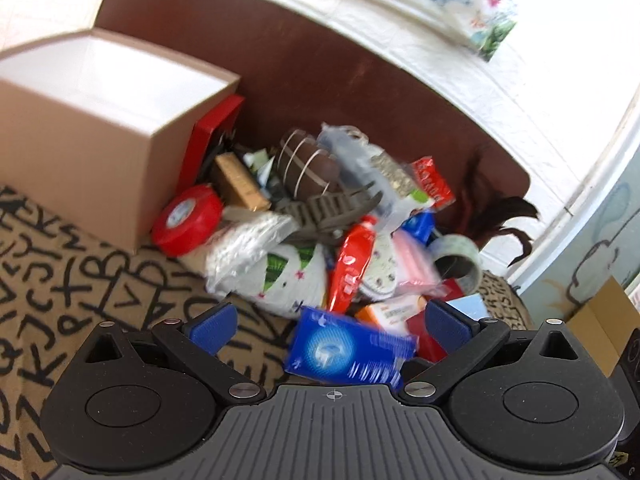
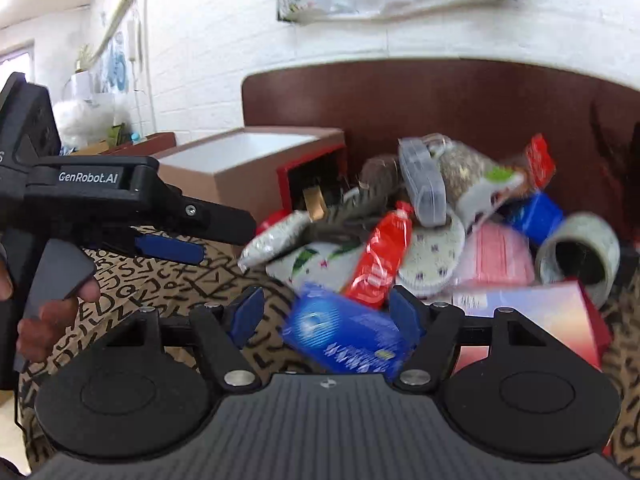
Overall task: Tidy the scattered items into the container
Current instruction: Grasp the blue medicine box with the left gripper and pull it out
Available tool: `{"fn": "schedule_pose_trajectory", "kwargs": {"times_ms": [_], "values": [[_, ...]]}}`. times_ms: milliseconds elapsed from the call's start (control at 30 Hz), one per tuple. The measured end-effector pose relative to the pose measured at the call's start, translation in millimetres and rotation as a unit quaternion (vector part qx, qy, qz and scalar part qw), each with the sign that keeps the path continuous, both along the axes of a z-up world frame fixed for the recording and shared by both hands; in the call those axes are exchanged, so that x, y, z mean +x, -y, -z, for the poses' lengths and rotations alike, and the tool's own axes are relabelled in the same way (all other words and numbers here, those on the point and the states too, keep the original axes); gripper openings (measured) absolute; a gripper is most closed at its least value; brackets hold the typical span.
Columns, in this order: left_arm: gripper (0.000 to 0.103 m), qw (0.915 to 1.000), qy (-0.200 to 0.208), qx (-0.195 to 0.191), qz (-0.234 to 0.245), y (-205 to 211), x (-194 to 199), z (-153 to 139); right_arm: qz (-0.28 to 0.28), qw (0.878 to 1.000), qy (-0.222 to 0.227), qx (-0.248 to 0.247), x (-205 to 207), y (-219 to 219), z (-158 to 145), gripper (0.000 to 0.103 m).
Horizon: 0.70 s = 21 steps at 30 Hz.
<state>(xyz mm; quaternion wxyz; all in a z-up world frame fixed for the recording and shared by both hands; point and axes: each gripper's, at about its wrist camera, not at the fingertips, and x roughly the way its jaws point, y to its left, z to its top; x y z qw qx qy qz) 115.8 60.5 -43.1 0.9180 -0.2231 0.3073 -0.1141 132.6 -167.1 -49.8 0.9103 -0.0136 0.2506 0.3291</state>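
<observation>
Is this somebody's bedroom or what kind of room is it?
Probably a bedroom at home, though that's a guess. A dark wooden headboard stands against a white brick-pattern wall, and the jumble lies on a letter-print bedspread.

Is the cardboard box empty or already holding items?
Empty as far as visible: the box shows a bare white interior; its bottom is hidden. The items lie piled beside it.

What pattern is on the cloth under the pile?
Tan cloth printed with black letters of the alphabet; clearest in the left wrist view.
</observation>
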Motion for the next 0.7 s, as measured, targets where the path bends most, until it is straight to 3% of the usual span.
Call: {"fn": "schedule_pose_trajectory", "kwargs": {"times_ms": [100,233,467,567,700], "values": [[0.103,0.9997,-0.004,0.016,0.015,4,4,8,0.002,0.999,-0.032,-0.006,1,-3,12,0.073],[0.103,0.9987,-0.02,0.034,0.031,11,12,20,0.006,0.999,-0.013,-0.039,-7,-14,22,0.078],[0.103,0.9984,-0.036,0.026,0.036,13,37,36,0.031,0.997,-0.017,-0.07,6,-23,23,0.082],[0.102,0.9971,-0.05,0.022,0.054,16,52,47,0.04,0.994,-0.041,-0.089,17,-28,34,0.084],[0.091,0.9928,-0.08,0.027,0.085,25,66,64,0.026,0.993,-0.061,-0.095,16,-35,40,0.086]]}}
